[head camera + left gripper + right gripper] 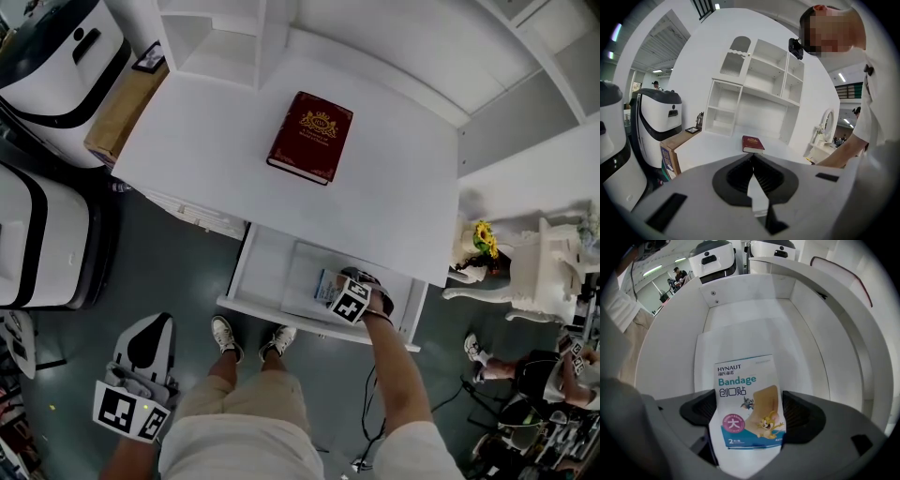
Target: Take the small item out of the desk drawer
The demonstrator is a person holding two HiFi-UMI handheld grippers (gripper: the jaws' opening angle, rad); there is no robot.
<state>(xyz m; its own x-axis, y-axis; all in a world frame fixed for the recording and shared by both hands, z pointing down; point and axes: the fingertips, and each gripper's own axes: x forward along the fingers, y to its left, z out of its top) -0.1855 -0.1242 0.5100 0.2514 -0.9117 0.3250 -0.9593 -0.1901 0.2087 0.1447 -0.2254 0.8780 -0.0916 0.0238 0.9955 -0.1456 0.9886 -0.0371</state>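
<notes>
Two jaws of right gripper (pixel 747 420) clamped on bandage packet (pixel 746 401) within open drawer (pixel 670 348); left gripper (pixel 752 158) jaws pressed together.

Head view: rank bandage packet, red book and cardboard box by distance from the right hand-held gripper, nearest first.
1. Bandage packet: clamped in the jaws of the right hand-held gripper, over the open drawer.
2. Red book: on the desk, beyond the drawer.
3. Cardboard box: far left, beside the desk.
</notes>
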